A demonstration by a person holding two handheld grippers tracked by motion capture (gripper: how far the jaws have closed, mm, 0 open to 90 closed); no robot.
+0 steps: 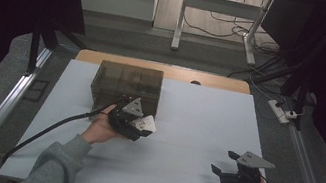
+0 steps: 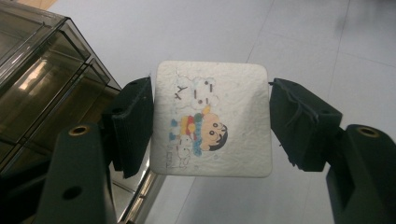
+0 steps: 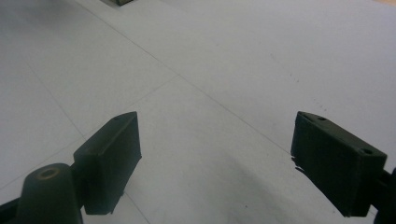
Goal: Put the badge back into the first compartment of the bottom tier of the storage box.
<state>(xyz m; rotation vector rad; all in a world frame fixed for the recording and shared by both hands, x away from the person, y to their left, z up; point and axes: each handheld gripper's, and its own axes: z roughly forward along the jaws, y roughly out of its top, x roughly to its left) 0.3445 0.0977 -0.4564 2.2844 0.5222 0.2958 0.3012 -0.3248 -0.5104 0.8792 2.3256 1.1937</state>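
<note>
Left gripper has the square, box sits just up-left of it

Going left to right in the high view: the smoky clear box (image 1: pixel 126 85) is at upper centre-left, and the left gripper (image 1: pixel 137 126) is right in front of it, clamped on a white cartoon coaster (image 2: pixel 212 119) by its two side edges. Probably a coaster, the view's dim. The right gripper (image 1: pixel 226 164), lower right, is spread wide with nothing in it, well apart from the box.

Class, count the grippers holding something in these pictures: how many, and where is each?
1. The left gripper grips a white cartoon-printed pad beside the smoky plastic box. The right gripper stands open with nothing between its jaws, over the white table.
</note>
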